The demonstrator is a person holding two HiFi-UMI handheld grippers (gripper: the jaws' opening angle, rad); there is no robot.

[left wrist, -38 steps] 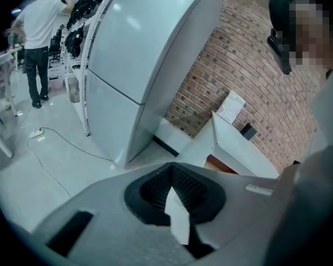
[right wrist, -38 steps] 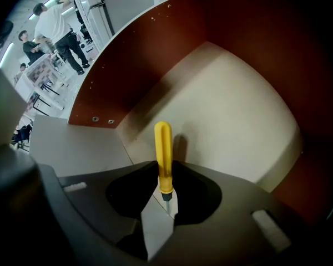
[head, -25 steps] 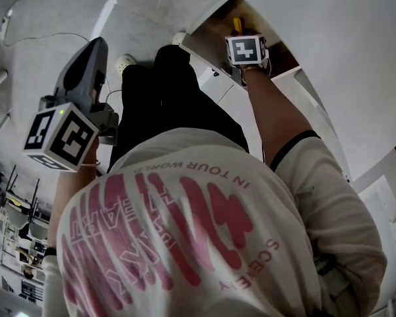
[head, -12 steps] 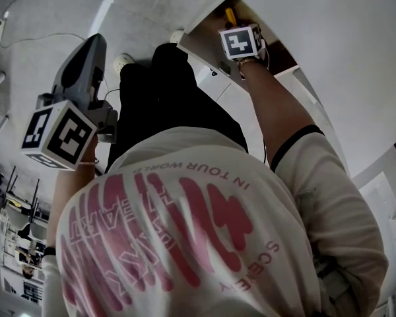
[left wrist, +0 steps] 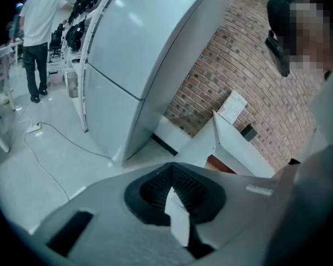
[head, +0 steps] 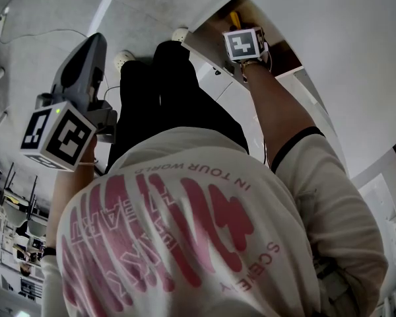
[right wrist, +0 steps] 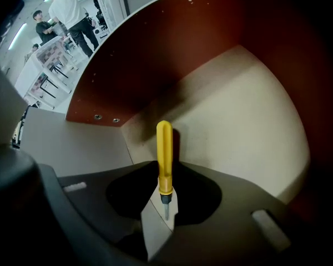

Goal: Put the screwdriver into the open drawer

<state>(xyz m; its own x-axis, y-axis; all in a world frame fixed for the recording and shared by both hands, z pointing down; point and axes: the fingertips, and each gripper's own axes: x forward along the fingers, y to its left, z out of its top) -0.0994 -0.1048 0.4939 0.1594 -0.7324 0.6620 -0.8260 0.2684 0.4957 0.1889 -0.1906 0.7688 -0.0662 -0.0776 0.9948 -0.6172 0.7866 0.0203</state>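
Gripping the screwdriver (right wrist: 164, 154) with the right tool (right wrist: 165, 206), jaws narrow and pinched on the metal shank just below the yellow handle. Handle pointing straight away from the tool, down into the open drawer (right wrist: 250, 110), over its pale bottom and close to its red-brown wall; touching the bottom or not, cannot tell. Holding the left tool (left wrist: 175, 204) out to the side, well apart from the drawer, jaws pressed together with nothing between them.
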